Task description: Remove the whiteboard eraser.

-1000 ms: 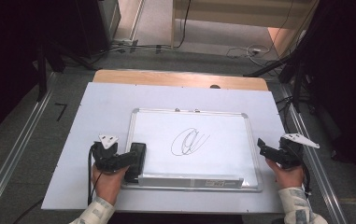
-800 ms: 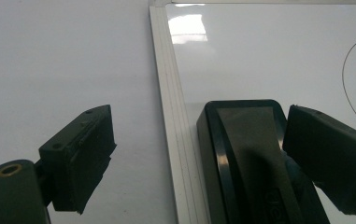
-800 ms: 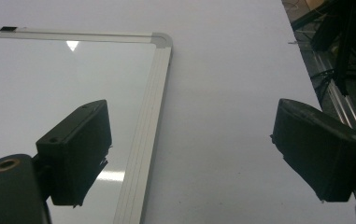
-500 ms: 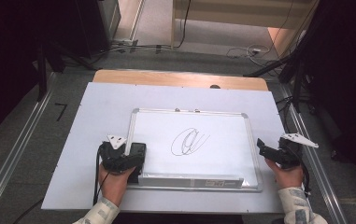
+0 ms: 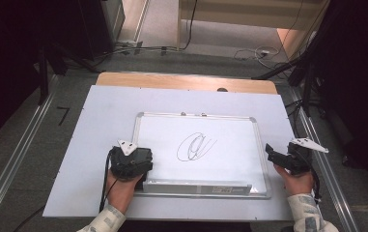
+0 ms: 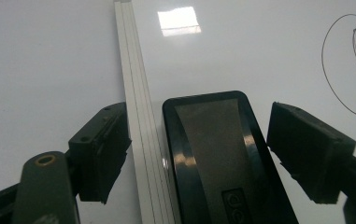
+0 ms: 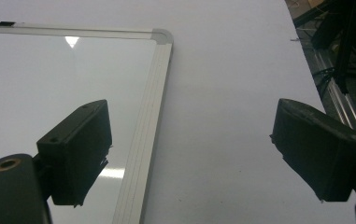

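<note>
A whiteboard (image 5: 198, 115) with a silver frame lies on the white table top, a black pen scribble (image 5: 195, 147) at its middle. A black eraser (image 6: 213, 140) with a grey face rests on the board's near left corner. My left gripper (image 5: 138, 162) hangs over the eraser, which lies between the jaws of this gripper (image 6: 206, 126). The jaws have just been closing; a gap still shows on each side and the pads do not touch it. My right gripper (image 5: 273, 153) sits by the board's right edge; its jaws (image 7: 196, 126) stand open with nothing between them.
The white table top (image 5: 99, 121) has bare room left of and behind the board. A wooden strip (image 5: 186, 81) runs along its far edge. Metal rails (image 5: 22, 159) and cables on the floor flank the table. A tray strip (image 5: 196, 186) lines the board's near edge.
My left gripper has shifted right from beside the board's left edge to over the eraser, covering it in the high view. The right gripper has not moved.
</note>
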`<state>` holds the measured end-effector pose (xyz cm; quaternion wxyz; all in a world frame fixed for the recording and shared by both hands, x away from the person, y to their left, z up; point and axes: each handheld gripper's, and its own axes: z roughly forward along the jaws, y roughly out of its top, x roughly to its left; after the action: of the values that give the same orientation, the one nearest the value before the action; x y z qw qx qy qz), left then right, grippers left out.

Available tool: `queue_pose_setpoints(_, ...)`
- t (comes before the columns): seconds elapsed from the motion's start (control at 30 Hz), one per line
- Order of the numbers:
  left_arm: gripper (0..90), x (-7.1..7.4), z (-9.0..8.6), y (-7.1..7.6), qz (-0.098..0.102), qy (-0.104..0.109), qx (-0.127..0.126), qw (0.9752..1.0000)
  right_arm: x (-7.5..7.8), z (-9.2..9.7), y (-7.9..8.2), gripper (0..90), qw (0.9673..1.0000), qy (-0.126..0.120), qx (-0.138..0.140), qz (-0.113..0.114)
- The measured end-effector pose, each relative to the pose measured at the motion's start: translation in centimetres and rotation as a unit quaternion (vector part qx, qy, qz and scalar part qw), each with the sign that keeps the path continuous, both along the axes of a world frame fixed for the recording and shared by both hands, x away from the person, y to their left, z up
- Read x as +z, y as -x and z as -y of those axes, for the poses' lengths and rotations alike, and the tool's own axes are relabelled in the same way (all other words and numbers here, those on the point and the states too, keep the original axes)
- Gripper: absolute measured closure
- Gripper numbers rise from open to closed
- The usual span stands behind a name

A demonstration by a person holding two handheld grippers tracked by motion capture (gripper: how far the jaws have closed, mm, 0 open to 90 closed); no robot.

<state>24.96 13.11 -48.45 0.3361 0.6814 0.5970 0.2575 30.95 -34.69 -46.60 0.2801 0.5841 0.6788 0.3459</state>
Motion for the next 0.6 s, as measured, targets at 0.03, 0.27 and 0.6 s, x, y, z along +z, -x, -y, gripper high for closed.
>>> queue_pose_setpoints(0.03, 23.7, 0.0, 0.0, 0.0, 0.0, 0.0, 0.0, 1.0, 0.0, 0.0, 0.0, 10.8, 1.0, 0.0, 0.0, 0.0)
queue_pose_setpoints(0.27, 30.8, -0.17, 0.16, -0.06, -0.007, 0.008, -0.019, 0.9998, 0.0, 0.02, 0.0, 11.0, 1.0, 0.0, 0.001, -0.001)
queue_pose_setpoints(0.6, 34.5, -0.6, 0.21, -0.31, -0.019, 0.007, -0.028, 0.9994, -0.01, 0.01, -0.02, 11.0, 1.0, 0.0, 0.001, -0.001)
